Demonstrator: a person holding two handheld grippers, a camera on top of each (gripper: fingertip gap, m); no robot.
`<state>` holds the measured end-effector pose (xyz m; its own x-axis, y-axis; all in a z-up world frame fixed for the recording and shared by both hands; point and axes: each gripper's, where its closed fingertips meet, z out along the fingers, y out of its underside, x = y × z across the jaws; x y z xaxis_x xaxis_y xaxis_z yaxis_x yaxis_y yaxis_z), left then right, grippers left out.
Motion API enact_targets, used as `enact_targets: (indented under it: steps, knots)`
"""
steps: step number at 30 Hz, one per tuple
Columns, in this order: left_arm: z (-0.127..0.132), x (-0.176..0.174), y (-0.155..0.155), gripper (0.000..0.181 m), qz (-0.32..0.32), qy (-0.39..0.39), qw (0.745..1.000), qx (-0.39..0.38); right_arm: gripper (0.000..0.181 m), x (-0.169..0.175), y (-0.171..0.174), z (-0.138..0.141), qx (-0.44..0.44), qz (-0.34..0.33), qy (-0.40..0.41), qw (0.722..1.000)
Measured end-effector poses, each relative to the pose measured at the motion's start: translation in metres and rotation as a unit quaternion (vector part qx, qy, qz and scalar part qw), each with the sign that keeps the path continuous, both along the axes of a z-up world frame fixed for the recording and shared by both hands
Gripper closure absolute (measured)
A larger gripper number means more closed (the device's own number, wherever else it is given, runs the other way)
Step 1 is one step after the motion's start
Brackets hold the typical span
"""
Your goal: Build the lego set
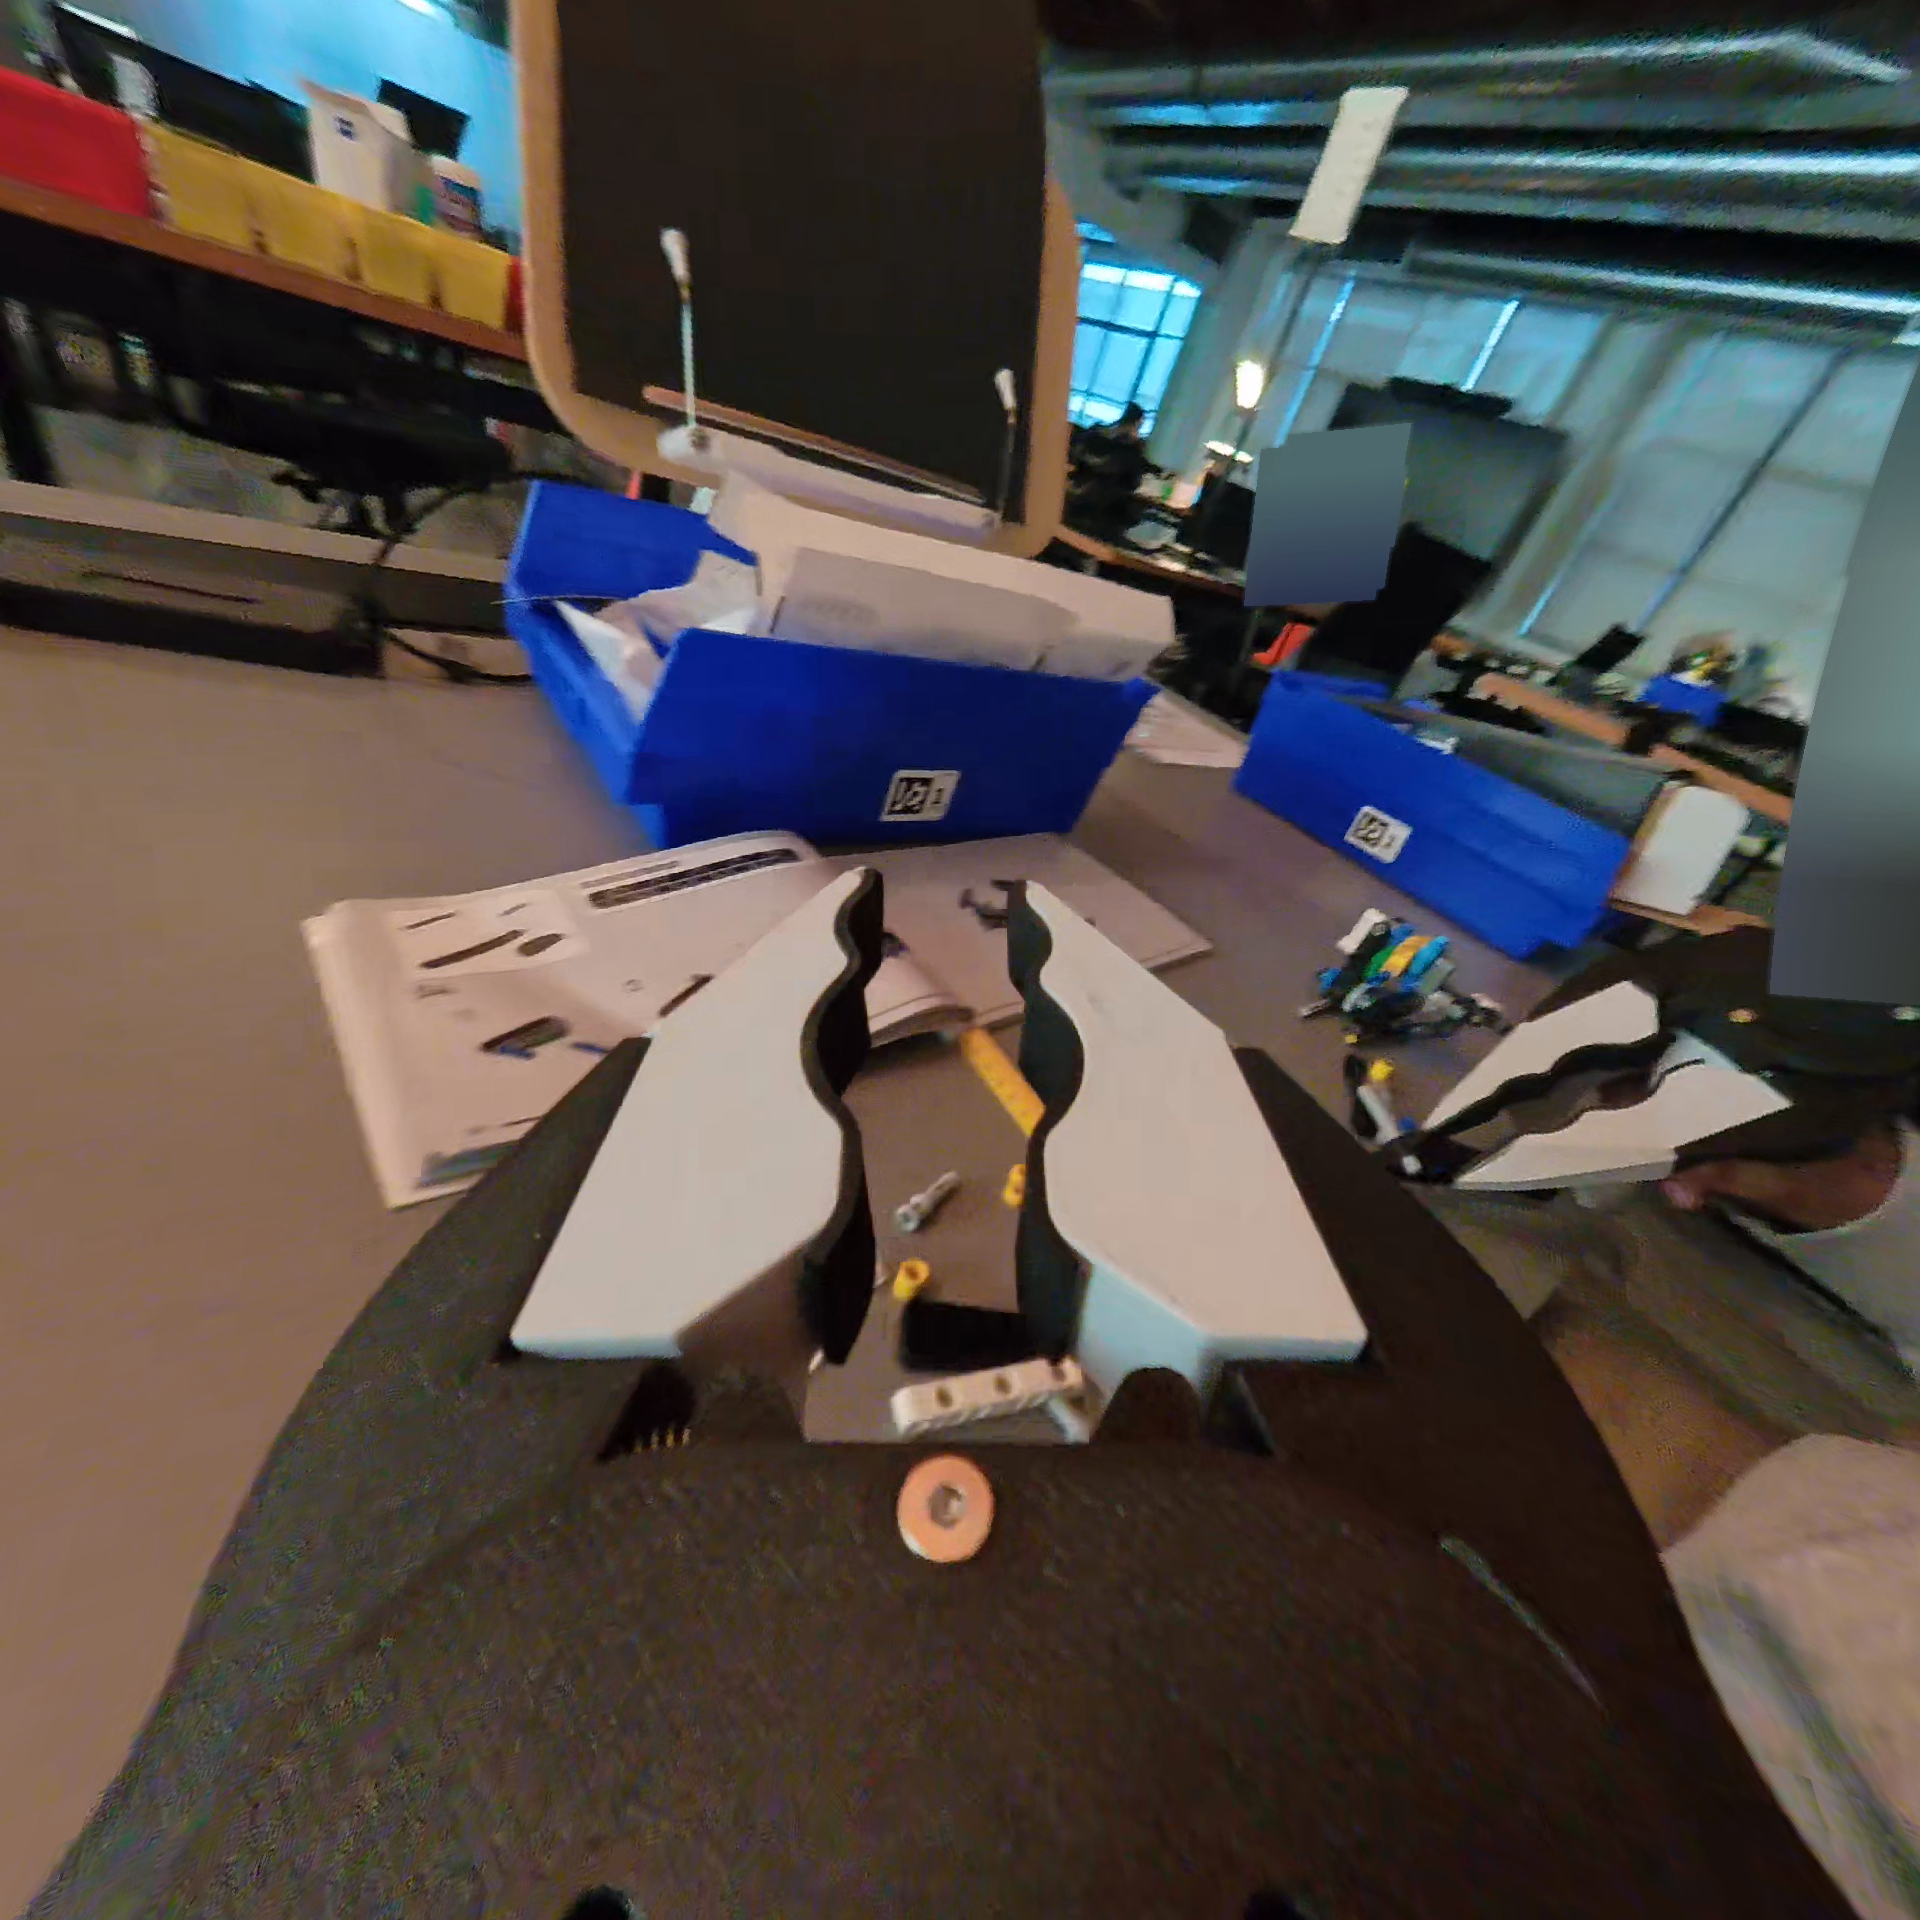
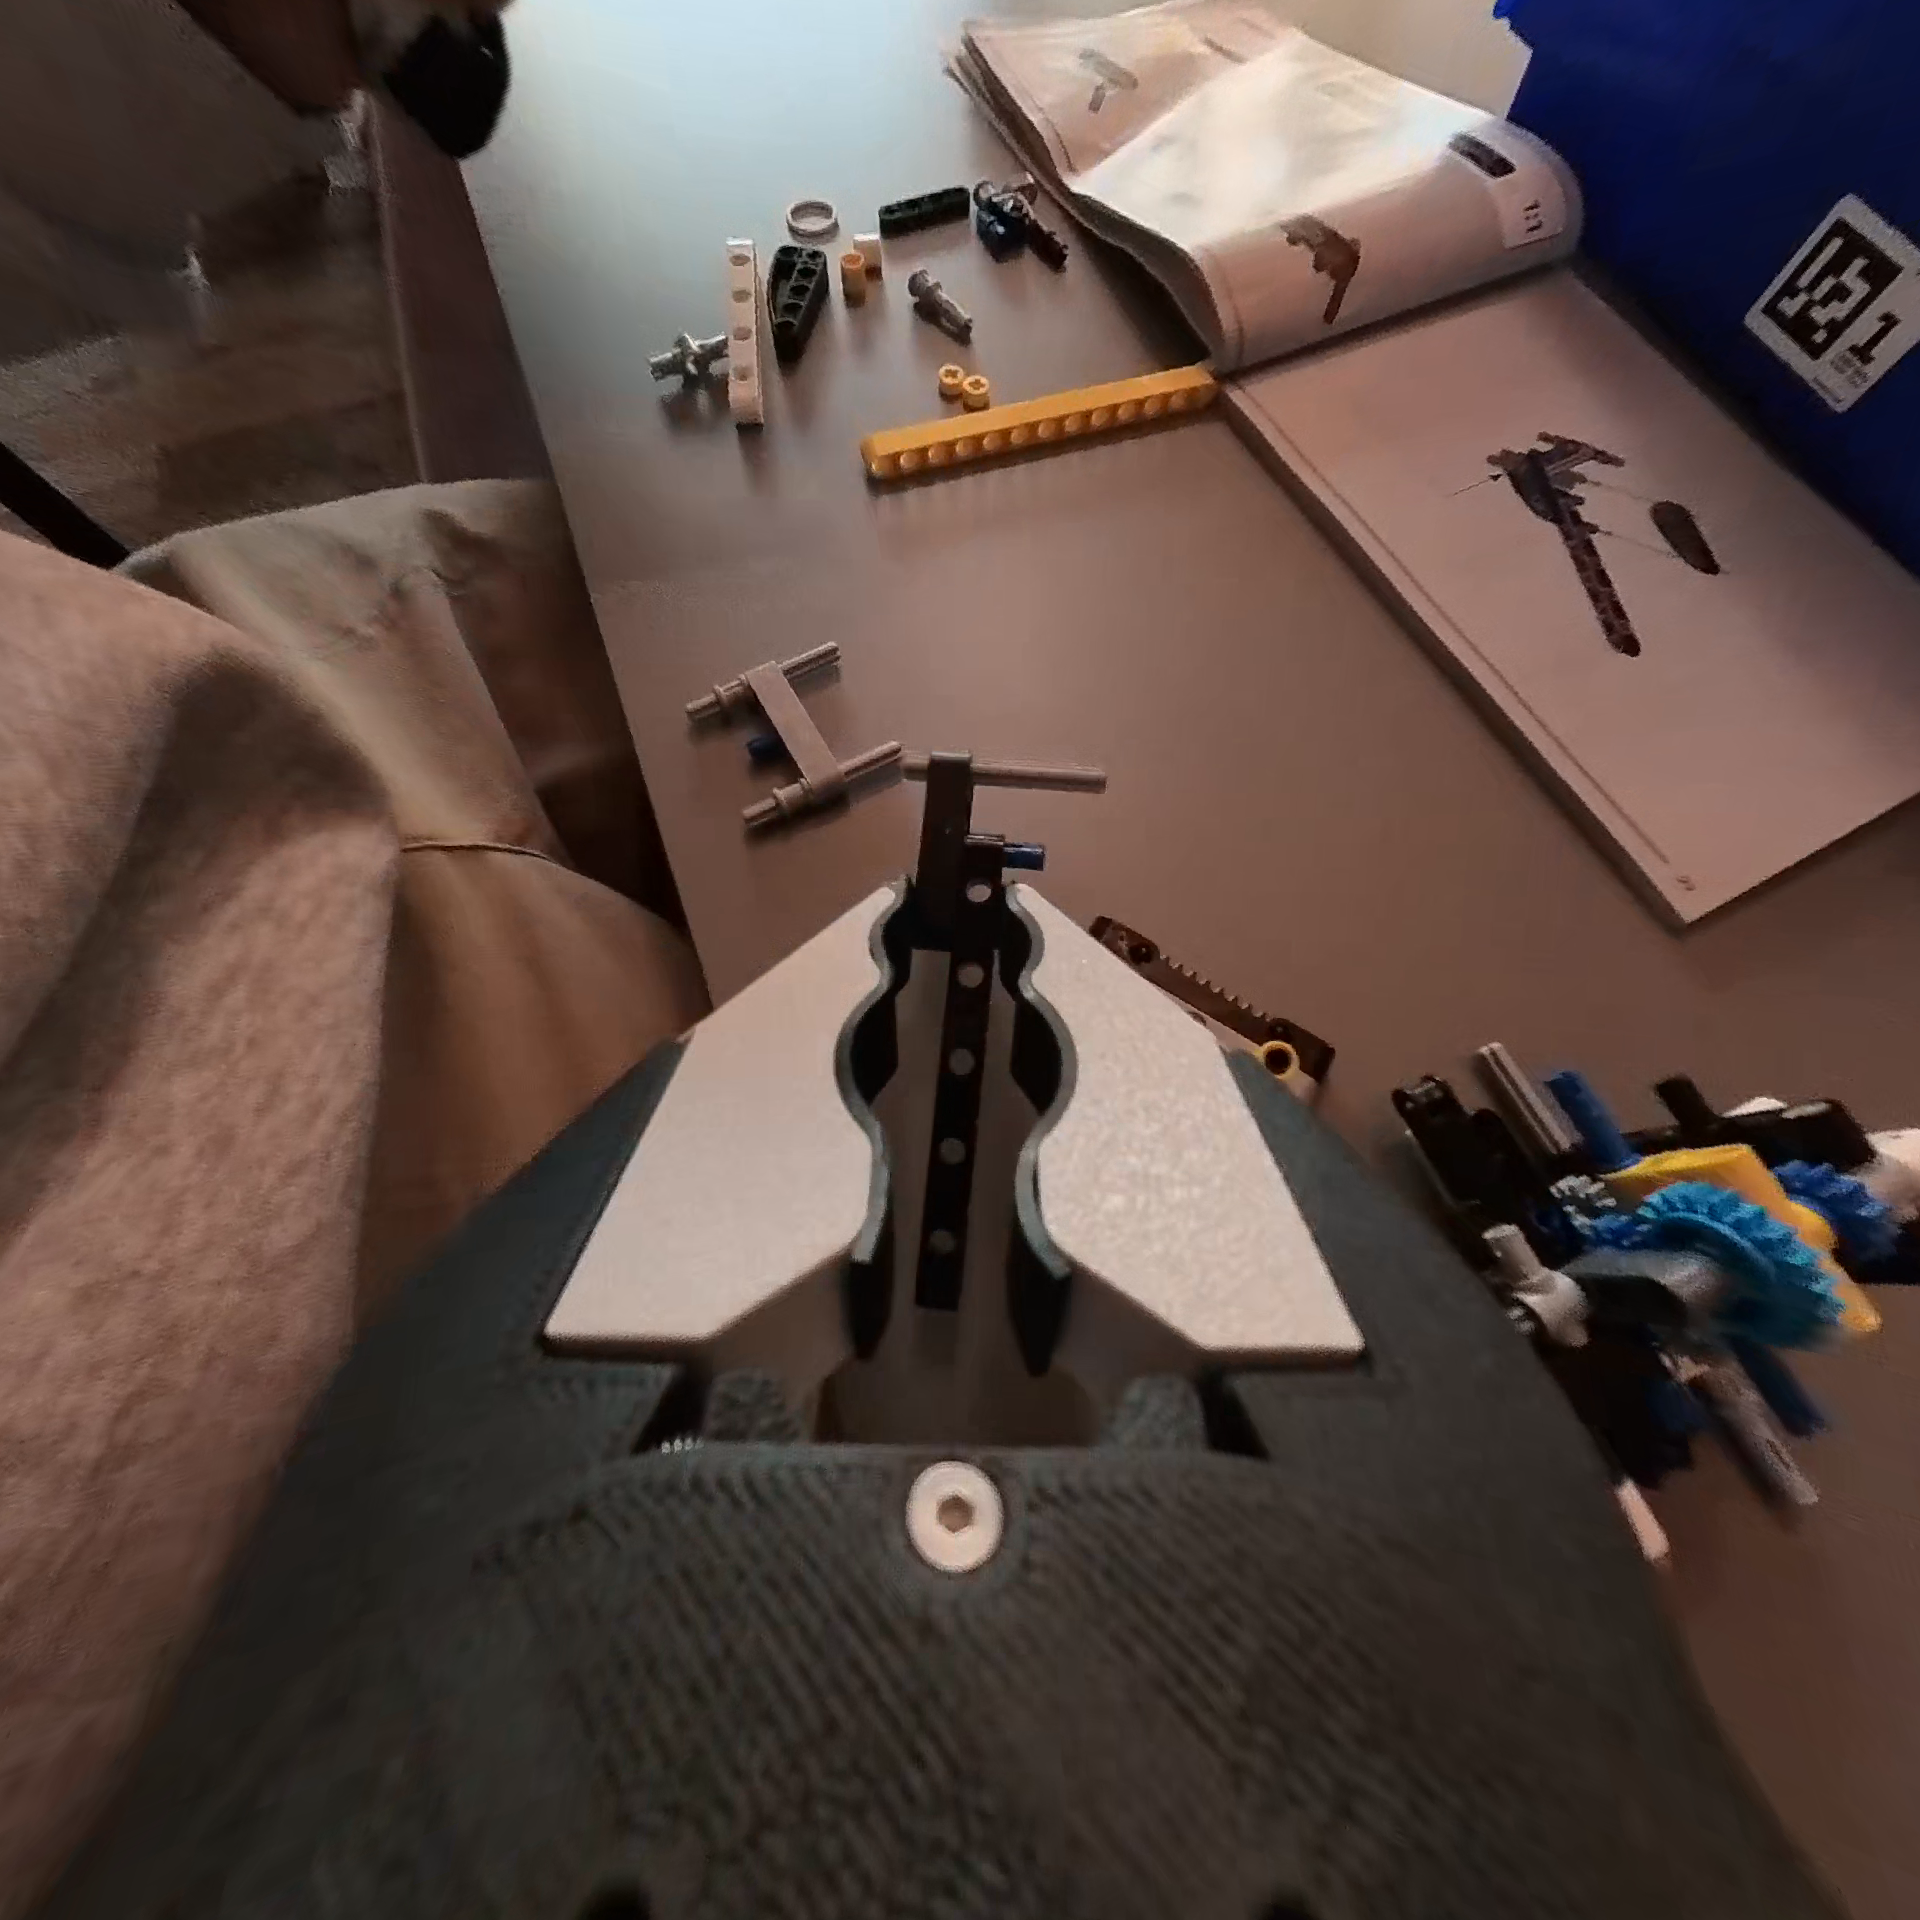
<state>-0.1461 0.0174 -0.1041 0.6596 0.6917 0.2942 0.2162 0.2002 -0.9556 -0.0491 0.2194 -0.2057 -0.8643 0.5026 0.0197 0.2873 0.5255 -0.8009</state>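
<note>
Bare tabletop (image 2: pixel 1091 644) beyond black beam (image 2: pixel 961 1060)

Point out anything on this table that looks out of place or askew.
Mostly ordinary build clutter. One oddity: the yellow beam has one end tucked under the open instruction booklet. The right tool grips a black beam; the left tool is open.
</note>
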Motion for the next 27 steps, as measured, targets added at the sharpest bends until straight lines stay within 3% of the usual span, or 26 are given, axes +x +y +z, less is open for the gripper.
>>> enact_targets:
  steps: [9, 27]
  knots:
    - [-0.029, 0.000, 0.015, 0.167, -0.013, 0.011, 0.994, -0.110, 0.165, -0.005, 0.000, -0.009, 0.017, -0.006, 0.002, 1.000]
    - [-0.035, 0.004, 0.028, 0.168, -0.037, 0.001, 0.994, -0.105, 0.160, -0.006, 0.000, 0.000, -0.011, -0.014, 0.018, 1.000]
